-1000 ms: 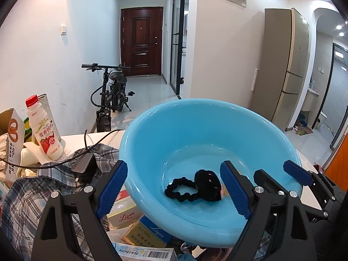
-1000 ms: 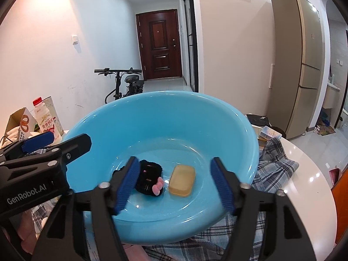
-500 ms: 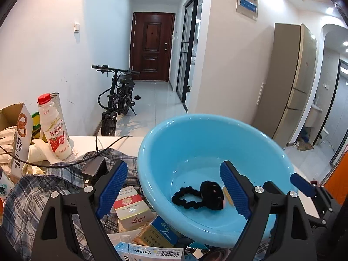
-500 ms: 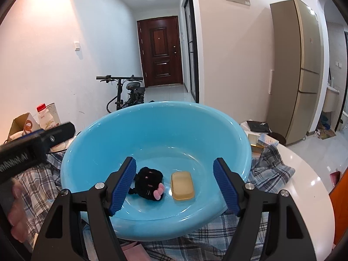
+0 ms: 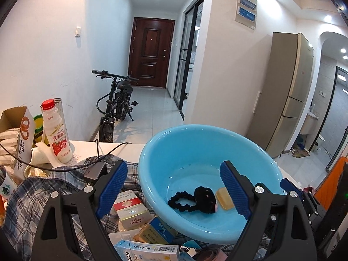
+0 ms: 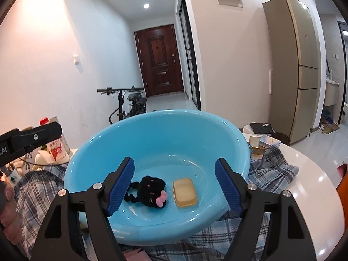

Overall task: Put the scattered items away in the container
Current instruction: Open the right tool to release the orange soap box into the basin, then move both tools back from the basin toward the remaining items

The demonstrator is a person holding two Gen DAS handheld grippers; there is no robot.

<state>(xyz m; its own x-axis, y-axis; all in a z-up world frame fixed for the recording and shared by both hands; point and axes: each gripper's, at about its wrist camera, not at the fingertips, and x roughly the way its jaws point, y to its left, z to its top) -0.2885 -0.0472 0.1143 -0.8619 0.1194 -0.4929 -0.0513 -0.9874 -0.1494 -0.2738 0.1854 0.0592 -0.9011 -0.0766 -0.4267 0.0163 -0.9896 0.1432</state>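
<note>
A blue plastic basin (image 5: 187, 143) (image 6: 165, 130) sits on a plaid cloth. Inside it lie a black plush hair tie (image 5: 195, 200) (image 6: 150, 187) with a pink bow and a yellow bar of soap (image 5: 225, 198) (image 6: 185, 189). My left gripper (image 5: 173, 188) stands open, held back from the basin's near left side, with nothing between its pads. My right gripper (image 6: 175, 184) hangs over the basin's near rim; its jaws are opening and hold nothing. Small boxes (image 5: 130, 211) lie beside the basin under the left gripper.
A plaid shirt (image 5: 32, 195) (image 6: 271, 169) covers the white table (image 6: 315, 191). A strawberry milk bottle (image 5: 57, 132), a carton (image 5: 19, 130) and a charger with cable (image 5: 93, 171) stand at the left. More boxes (image 6: 263, 143) lie at the right. A hand (image 6: 8, 213) holds the left gripper.
The left gripper pulled back and up, so the basin looks smaller and the boxes came into view. The right gripper drew back slightly and its jaws widened a little.
</note>
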